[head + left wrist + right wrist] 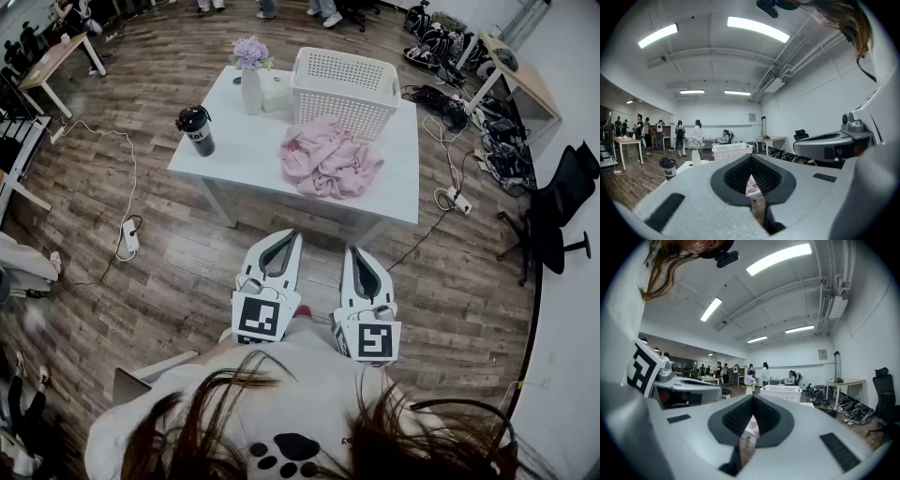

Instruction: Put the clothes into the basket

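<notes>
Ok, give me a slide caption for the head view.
Left gripper and right gripper, shut and empty, face a table with pink clothes beside a white basket.

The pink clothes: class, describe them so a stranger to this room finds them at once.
Find the white table on the wooden floor. Just in front of its white perforated basket lies a crumpled pile, the pink clothes. It is the only soft, pink thing there; the vase and black bottle stand upright to the left.
</notes>
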`<state>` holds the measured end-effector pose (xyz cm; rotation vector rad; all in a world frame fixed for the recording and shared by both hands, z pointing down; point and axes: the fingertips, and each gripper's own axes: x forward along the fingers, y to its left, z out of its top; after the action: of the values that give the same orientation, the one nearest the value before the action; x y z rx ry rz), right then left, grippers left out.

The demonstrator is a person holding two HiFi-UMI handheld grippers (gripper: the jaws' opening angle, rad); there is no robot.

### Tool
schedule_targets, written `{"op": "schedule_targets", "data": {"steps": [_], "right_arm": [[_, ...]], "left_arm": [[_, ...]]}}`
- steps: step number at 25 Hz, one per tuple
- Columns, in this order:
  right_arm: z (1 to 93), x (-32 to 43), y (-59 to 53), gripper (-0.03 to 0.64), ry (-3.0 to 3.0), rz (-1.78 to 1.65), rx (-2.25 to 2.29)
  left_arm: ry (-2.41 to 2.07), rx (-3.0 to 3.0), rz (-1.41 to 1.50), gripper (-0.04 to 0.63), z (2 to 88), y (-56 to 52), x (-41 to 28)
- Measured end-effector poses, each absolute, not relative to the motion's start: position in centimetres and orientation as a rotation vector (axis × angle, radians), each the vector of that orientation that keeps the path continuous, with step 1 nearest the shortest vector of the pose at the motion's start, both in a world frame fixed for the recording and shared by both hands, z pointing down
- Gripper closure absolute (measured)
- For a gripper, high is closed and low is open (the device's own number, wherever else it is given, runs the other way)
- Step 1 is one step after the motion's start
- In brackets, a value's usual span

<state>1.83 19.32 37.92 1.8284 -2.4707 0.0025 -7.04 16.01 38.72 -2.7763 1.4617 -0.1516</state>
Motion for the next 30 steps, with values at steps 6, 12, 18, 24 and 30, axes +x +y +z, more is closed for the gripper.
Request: {"op": "schedule_targets", "data": {"steps": [6,12,18,24,30], "right_arm": [[38.0,2.1,19.2,0.604,-2.452,0.024,1.848],[38.3,1.4,19.1,0.604,-2.490,0.037,1.815],[38.4,0.8,18.7,0.603,-2.492,0.046,1.831],[39.0,0.2,18.8,0.603,-2.466,0.071,1.876],[39.7,0.2,18.7,0.603,-2.450,0.100,1.906]], "left_arm": [[1.444,-2.785,-0.160,0.586,38.7,15.8,-6.8],[1.432,-2.800,-0.160,0.586,39.1,15.7,-6.7],[1.415,-2.819,-0.169,0.586,39.4,15.2,-7.2],[1.376,-2.841,-0.173,0.586,39.8,15.0,-7.8],[1.341,-2.869,-0.188,0.586,40.6,14.7,-7.6]]}}
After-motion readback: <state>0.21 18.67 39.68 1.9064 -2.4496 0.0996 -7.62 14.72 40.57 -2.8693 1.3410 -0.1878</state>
